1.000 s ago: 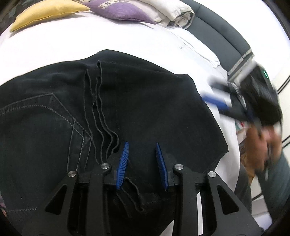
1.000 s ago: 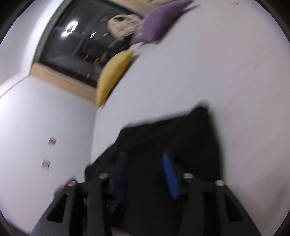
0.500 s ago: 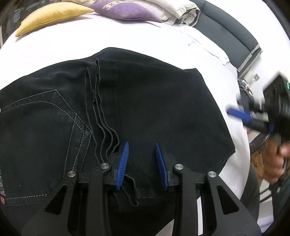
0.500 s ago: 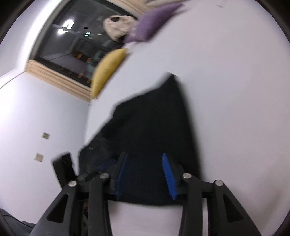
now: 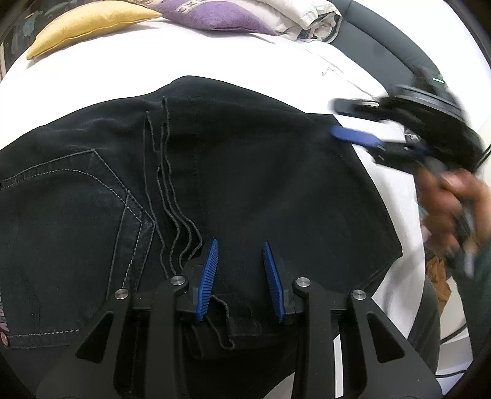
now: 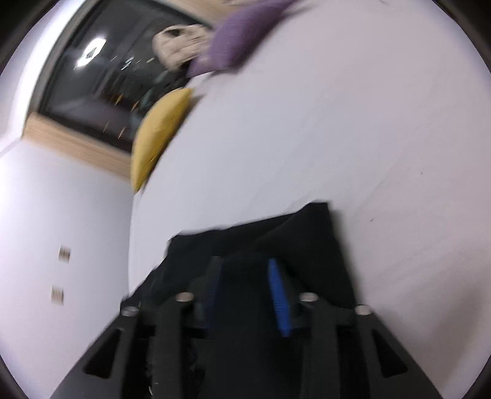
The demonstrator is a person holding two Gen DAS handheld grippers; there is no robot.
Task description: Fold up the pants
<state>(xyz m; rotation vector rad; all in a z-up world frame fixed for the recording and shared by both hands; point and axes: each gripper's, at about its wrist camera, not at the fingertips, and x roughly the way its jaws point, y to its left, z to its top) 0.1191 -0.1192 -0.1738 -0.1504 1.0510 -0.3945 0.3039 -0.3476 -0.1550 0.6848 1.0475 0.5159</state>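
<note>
Black pants (image 5: 245,172) lie folded on a white bed (image 5: 92,76), with a back pocket at the left and stacked hems down the middle. My left gripper (image 5: 241,273) is open, its blue pads standing over the near edge of the fabric with cloth between them. My right gripper (image 5: 353,122) shows blurred at the pants' far right corner, held in a hand. In the right wrist view the right gripper (image 6: 245,294) is open above the pants (image 6: 307,239), the picture smeared by motion.
A yellow pillow (image 5: 89,24), a purple pillow (image 5: 214,15) and folded white bedding (image 5: 307,15) lie at the bed's far side. A dark headboard (image 5: 399,52) runs along the right. A dark window (image 6: 107,76) and white wall (image 6: 61,245) are beyond the bed.
The right gripper swung from off the bed's right side back over the pants' far right corner. The left gripper stayed open at the near edge; the pants lie as before.
</note>
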